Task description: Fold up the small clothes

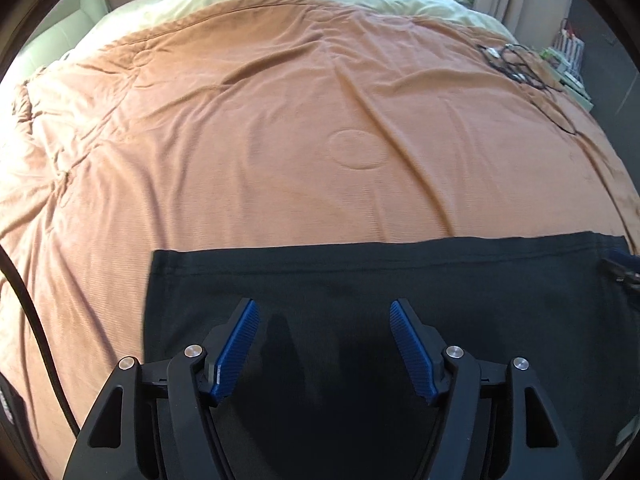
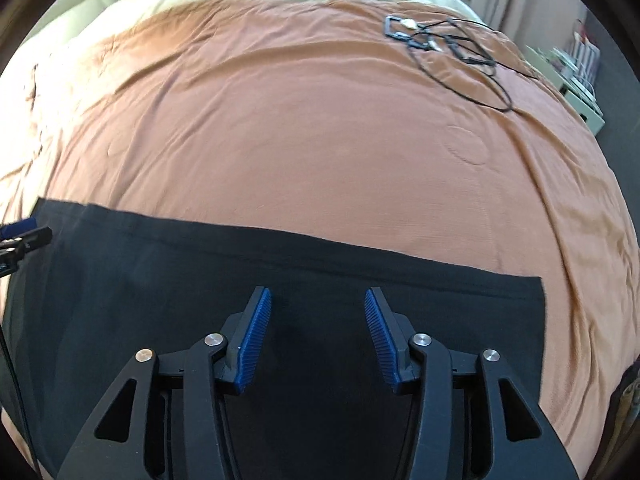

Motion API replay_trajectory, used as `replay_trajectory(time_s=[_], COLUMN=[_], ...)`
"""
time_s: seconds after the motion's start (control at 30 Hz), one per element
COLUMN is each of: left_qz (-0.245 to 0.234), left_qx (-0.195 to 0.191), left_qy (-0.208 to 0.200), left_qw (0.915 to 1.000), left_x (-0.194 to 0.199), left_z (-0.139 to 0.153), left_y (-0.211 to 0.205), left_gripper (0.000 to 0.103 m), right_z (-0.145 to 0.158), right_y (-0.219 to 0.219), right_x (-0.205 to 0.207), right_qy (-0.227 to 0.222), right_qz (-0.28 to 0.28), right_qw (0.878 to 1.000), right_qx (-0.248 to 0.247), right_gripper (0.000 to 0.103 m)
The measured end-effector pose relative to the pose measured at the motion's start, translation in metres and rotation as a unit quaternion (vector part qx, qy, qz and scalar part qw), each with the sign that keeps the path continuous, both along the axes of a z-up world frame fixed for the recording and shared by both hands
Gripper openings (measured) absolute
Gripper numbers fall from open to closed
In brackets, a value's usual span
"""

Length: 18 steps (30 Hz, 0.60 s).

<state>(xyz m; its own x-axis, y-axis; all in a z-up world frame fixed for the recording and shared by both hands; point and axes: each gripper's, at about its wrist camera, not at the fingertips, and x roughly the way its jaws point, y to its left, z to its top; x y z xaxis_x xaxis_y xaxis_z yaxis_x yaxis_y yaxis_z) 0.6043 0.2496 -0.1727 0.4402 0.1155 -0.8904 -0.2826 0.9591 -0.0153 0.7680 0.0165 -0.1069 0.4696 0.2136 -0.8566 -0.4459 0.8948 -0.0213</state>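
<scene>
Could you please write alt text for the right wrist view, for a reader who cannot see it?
The right gripper, jaws open and empty, hangs over a flat black garment on an orange bedspread. Tangled black cables lie at the far right, and the left gripper shows at the left edge.

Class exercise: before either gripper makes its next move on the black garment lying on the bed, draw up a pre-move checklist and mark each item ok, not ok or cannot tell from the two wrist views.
1. Left gripper open, nothing between its pads: ok.
2. Right gripper open, nothing gripped: ok.
3. Black garment lies flat, far edge straight: ok.
4. Orange bedcover beyond the garment free of objects for folding onto: ok.
5. Tangled cables lie apart from the garment, far right: ok.
6. Near edge of the garment flat: cannot tell, hidden beneath the grippers.
</scene>
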Motion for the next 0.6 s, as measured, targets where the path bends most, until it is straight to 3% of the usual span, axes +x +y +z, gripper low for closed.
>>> replay_trajectory(time_s=[0.03, 0.13, 0.3, 0.43, 0.6], left_qz=[-0.002, -0.015, -0.041, -0.048, -0.043], left_qx=[-0.001, -0.005, -0.004, -0.004, 0.009], left_qy=[0.001, 0.010, 0.014, 0.018, 0.023], left_qw=[1.0000, 0.9998, 0.9991, 0.9987, 0.9988], left_x=[0.001, 0.009, 0.019, 0.030, 0.046], left_z=[-0.001, -0.005, -0.009, -0.014, -0.024], left_y=[-0.005, -0.019, -0.040, -0.048, -0.053], left_gripper=[0.069, 0.055, 0.052, 0.049, 0.048], right_z=[-0.004, -0.008, -0.012, -0.002, 0.011], right_y=[0.005, 0.010, 0.014, 0.001, -0.020], right_x=[0.003, 0.016, 0.031, 0.027, 0.009], right_qy=[0.000, -0.005, -0.011, -0.009, -0.001], right_qz=[0.000, -0.014, -0.041, -0.051, -0.028], right_qw=[1.000, 1.000, 0.999, 0.997, 0.997], right_qx=[-0.006, 0.009, 0.012, 0.050, 0.075], right_gripper=[0.022, 0.015, 0.014, 0.015, 0.015])
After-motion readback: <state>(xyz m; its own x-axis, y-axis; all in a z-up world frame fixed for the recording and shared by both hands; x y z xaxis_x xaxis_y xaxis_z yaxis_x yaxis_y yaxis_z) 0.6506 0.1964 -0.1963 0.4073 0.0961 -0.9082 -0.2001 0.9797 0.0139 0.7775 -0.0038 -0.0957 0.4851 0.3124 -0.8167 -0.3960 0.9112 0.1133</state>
